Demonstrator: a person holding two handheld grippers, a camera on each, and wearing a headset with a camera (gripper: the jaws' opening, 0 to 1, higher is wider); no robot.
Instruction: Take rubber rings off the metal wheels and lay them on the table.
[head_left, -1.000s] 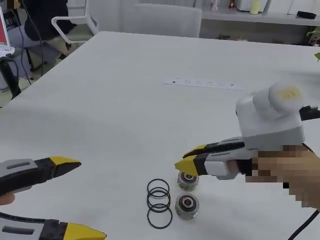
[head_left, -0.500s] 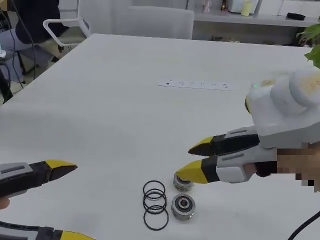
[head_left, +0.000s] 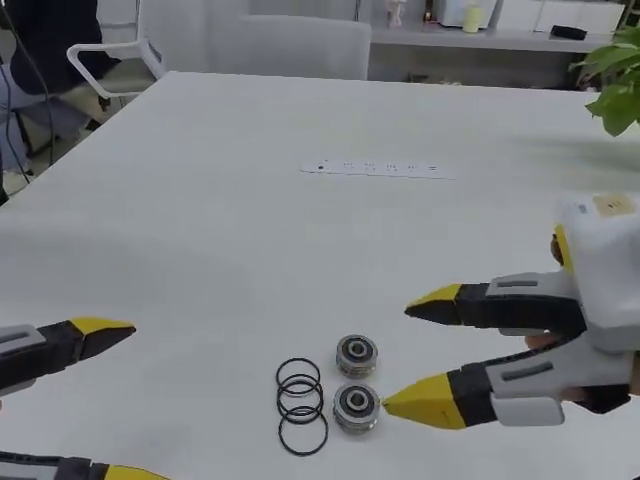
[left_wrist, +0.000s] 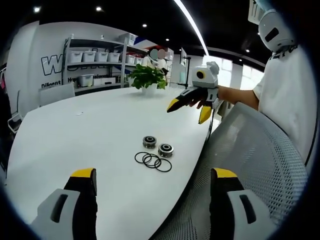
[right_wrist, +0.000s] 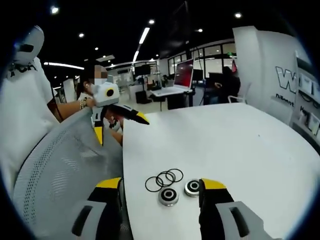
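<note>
Right claw (head_left: 397, 356) wide open, empty, its lower tip just beside the nearer of two metal wheels (head_left: 357, 352) by the table's (head_left: 200, 200) near edge. Loose rubber rings (head_left: 301, 400) lie alongside. The left claw (head_left: 120, 400) is open and empty. A clumsy nudge could push a wheel over that edge.

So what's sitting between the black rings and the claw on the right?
In the head view, a metal wheel sits between the rubber rings and the right claw, close to its lower tip. The other wheel stands just beyond it.
</note>
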